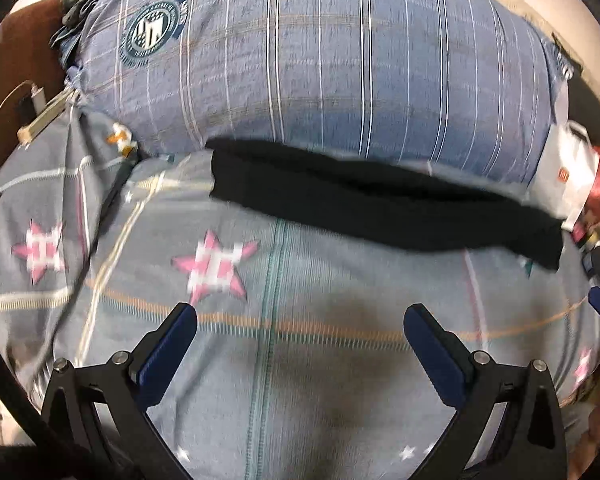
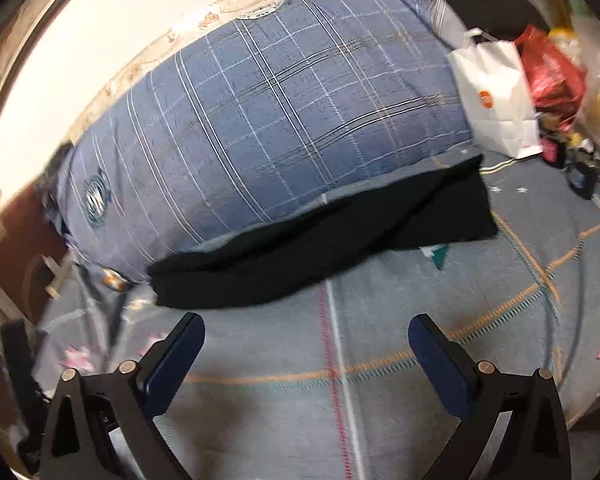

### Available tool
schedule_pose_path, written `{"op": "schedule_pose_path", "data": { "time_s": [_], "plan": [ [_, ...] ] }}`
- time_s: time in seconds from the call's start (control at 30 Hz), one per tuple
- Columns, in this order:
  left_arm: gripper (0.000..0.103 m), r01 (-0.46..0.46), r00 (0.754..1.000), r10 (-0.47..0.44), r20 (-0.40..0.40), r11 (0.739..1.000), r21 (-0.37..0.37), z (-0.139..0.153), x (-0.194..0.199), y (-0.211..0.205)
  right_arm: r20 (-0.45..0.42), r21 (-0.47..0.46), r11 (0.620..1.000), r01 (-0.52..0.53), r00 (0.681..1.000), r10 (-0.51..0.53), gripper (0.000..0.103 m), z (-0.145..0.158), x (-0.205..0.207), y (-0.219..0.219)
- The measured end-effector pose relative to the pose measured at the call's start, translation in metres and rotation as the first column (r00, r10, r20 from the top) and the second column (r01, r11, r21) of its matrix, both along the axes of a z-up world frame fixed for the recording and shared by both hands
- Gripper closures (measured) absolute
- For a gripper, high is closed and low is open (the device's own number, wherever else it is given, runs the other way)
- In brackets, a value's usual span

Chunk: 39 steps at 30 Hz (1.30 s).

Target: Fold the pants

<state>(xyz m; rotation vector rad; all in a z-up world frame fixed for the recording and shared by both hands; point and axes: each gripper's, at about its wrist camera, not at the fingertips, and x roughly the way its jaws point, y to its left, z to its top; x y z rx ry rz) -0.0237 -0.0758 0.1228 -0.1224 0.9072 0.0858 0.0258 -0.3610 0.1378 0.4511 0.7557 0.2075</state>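
the black pants (image 1: pixel 384 204) lie folded into a long strip on the grey bedsheet (image 1: pixel 308 360) with pink stars, right against the front edge of the blue plaid pillow (image 1: pixel 320 64). the left gripper (image 1: pixel 300 320) and the right gripper (image 2: pixel 306 332) both hover over the sheet with fingers spread wide, holding nothing. the pillow's round badge (image 1: pixel 152 32) has lettering too blurred to read, and the white paper bag (image 2: pixel 496 96) carries a small orange logo, also unreadable.
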Motion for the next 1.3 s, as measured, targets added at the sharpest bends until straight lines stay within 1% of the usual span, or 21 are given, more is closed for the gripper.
{"op": "schedule_pose_path", "data": {
  "time_s": [0.07, 0.17, 0.27, 0.3, 0.4, 0.43, 0.47, 0.5, 0.53, 0.57, 0.67, 0.73, 0.8, 0.87, 0.93, 1.0, 1.03, 1.07, 1.13, 1.17, 1.3],
  "plan": [
    [0.000, 0.026, 1.000, -0.025, 0.011, 0.999, -0.027, 0.012, 0.017, 0.001, -0.020, 0.040, 0.999, 0.005, 1.000, -0.004, 0.000, 0.016, 0.028, -0.014],
    [0.000, 0.043, 0.999, -0.042, 0.012, 0.997, -0.063, 0.024, 0.057, -0.002, -0.013, 0.036, 0.999, 0.022, 1.000, -0.022, 0.001, 0.037, 0.067, -0.024],
    [0.000, 0.037, 0.999, -0.040, -0.023, 0.994, -0.107, 0.017, 0.102, -0.003, 0.007, 0.057, 0.998, -0.013, 1.000, 0.012, 0.001, 0.040, 0.102, -0.030],
    [0.000, 0.035, 0.998, -0.042, -0.047, 0.990, -0.139, 0.006, 0.120, -0.003, 0.010, 0.065, 0.998, -0.005, 1.000, 0.005, 0.002, 0.037, 0.108, -0.033],
    [0.000, 0.030, 0.994, -0.050, -0.092, 0.978, -0.206, -0.032, 0.148, 0.000, -0.032, 0.089, 0.995, 0.042, 0.999, -0.039, 0.003, 0.001, 0.125, -0.047],
    [0.000, 0.018, 0.995, -0.040, -0.097, 0.976, -0.216, -0.045, 0.149, -0.001, -0.116, 0.083, 0.993, 0.081, 0.991, -0.071, 0.005, -0.017, 0.132, -0.052],
    [0.002, -0.031, 0.989, -0.002, -0.145, 0.973, -0.228, -0.064, 0.153, 0.002, -0.178, 0.090, 0.991, 0.101, 0.980, -0.084, 0.015, -0.029, 0.137, -0.058],
    [0.002, -0.056, 0.981, 0.005, -0.192, 0.964, -0.261, -0.075, 0.157, 0.003, -0.213, 0.124, 0.987, 0.099, 0.975, -0.071, 0.018, -0.042, 0.141, -0.066],
    [0.002, -0.042, 0.974, -0.035, -0.223, 0.943, -0.331, -0.086, 0.162, 0.001, -0.231, 0.132, 0.986, 0.098, 0.971, -0.065, 0.018, -0.050, 0.146, -0.073],
    [0.002, -0.029, 0.968, -0.065, -0.242, 0.932, -0.362, -0.091, 0.165, -0.001, -0.242, 0.120, 0.987, 0.111, 0.967, -0.080, 0.018, -0.054, 0.149, -0.079],
    [0.002, -0.024, 0.965, -0.067, -0.253, 0.941, -0.338, -0.092, 0.162, -0.010, -0.261, 0.110, 0.981, 0.160, 0.957, -0.127, 0.018, -0.069, 0.154, -0.098],
    [0.002, 0.001, 0.964, -0.089, -0.249, 0.943, -0.332, -0.092, 0.161, -0.015, -0.279, 0.197, 0.969, 0.152, 0.956, -0.093, 0.019, -0.081, 0.161, -0.102],
    [0.002, 0.000, 0.965, -0.088, -0.247, 0.942, -0.336, -0.098, 0.163, -0.016, -0.304, 0.245, 0.958, 0.151, 0.950, -0.072, 0.022, -0.087, 0.169, -0.098],
    [0.002, -0.044, 0.959, -0.056, -0.276, 0.939, -0.341, -0.109, 0.170, -0.006, -0.328, 0.201, 0.966, 0.163, 0.941, -0.090, 0.024, -0.088, 0.176, -0.086],
    [0.002, -0.072, 0.966, -0.028, -0.258, 0.925, -0.372, -0.108, 0.172, 0.003, -0.309, 0.152, 0.975, 0.165, 0.945, -0.112, 0.038, -0.084, 0.177, -0.081],
    [0.002, -0.077, 0.968, -0.017, -0.249, 0.928, -0.364, -0.105, 0.177, 0.007, -0.281, 0.156, 0.972, 0.177, 0.951, -0.128, 0.078, -0.076, 0.173, -0.085],
    [0.002, -0.088, 0.968, -0.014, -0.250, 0.916, -0.390, -0.106, 0.180, 0.012, -0.266, 0.183, 0.966, 0.183, 0.955, -0.131, 0.083, -0.073, 0.170, -0.088],
    [0.002, -0.106, 0.966, -0.008, -0.258, 0.898, -0.427, -0.109, 0.182, 0.017, -0.257, 0.202, 0.962, 0.185, 0.958, -0.130, 0.094, -0.071, 0.168, -0.091],
    [0.003, -0.139, 0.965, 0.010, -0.264, 0.870, -0.473, -0.115, 0.184, 0.027, -0.225, 0.244, 0.956, 0.163, 0.968, -0.108, 0.097, -0.062, 0.158, -0.090],
    [0.007, -0.148, 0.965, 0.022, -0.261, 0.868, -0.474, -0.113, 0.184, 0.029, -0.197, 0.257, 0.956, 0.145, 0.976, -0.095, 0.097, -0.054, 0.148, -0.089],
    [0.043, -0.152, 0.962, 0.037, -0.269, 0.895, -0.420, -0.109, 0.182, 0.023, -0.120, 0.258, 0.960, 0.106, 0.990, -0.077, 0.097, -0.040, 0.114, -0.084]
  ]
}}
